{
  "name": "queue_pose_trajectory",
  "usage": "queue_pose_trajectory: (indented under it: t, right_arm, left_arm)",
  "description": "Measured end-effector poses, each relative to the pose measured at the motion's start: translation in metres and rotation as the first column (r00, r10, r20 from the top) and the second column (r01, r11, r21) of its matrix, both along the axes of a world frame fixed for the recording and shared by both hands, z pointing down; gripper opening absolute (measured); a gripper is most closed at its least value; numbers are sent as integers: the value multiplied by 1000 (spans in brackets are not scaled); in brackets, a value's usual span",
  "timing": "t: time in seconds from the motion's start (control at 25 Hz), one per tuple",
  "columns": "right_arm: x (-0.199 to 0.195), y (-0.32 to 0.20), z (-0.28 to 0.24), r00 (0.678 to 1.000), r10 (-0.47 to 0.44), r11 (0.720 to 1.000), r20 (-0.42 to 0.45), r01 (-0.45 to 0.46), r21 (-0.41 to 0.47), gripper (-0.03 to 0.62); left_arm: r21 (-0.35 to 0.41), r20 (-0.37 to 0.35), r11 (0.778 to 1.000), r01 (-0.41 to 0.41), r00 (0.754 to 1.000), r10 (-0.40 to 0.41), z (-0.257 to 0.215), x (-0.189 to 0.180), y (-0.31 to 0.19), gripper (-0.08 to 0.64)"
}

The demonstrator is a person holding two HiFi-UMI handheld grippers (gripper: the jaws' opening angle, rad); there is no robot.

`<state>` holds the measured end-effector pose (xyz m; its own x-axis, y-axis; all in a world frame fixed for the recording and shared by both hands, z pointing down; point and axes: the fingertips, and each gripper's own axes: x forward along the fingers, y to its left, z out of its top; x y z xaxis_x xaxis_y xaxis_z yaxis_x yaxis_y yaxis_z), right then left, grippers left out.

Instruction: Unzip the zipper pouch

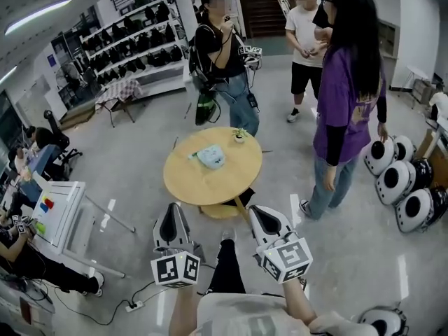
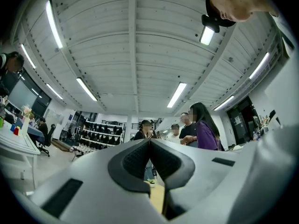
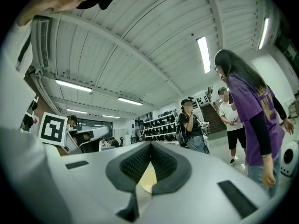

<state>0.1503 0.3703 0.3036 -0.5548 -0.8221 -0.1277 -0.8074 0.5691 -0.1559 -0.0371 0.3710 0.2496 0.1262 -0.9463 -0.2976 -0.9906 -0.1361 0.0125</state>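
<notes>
1. Far left in the head view is a white desk (image 1: 57, 219). Small red, blue and green things lie on it.
2. Next comes the left claw (image 1: 173, 214), low in that view. Its two jaws are pressed together and nothing is between them. It is up in the air and points toward the counter, but it does not reach it.
3. In the middle stands a round wooden counter (image 1: 210, 182).
4. The zipper pouch (image 1: 211, 157) is light blue. It lies flat on the counter top, a bit toward the far side. No claw touches it; both are well apart from it. It looks too small here to tell if the zipper is open or closed.
5. A little plant pot (image 1: 239, 135) sits near the far edge of the counter, to the right of the pouch and apart from it.
6. A person in a black top (image 1: 222, 47) stands behind the counter.
7. The right claw (image 1: 259, 214) is low in the view too, beside the left one. Its jaws are closed tight with nothing in them. It also points toward the counter and stops short of it.
8. A person in a purple top (image 1: 344, 96) stands just beside the counter, on its right.
9. Far right, some round white things with black middles (image 1: 396, 180) sit on the floor.
</notes>
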Motion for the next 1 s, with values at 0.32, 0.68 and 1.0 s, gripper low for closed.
queue_pose_trajectory:
  t: [0.32, 0.68, 1.0]
  right_arm:
    - [-4, -18, 2, 1000, 1, 1000, -27, -1, -2, 29]
    - [-12, -51, 4, 1000, -16, 1000, -27, 16, 7, 29]
    - [-31, -111, -4, 998, -37, 999, -55, 37, 7, 29]
  left_arm:
    - [2, -14, 1000, -13, 1000, 13, 3, -2, -25, 28]
    - [30, -33, 999, -36, 999, 37, 7, -4, -59, 28]
    - [40, -58, 998, -50, 997, 52, 10, -17, -125, 28]
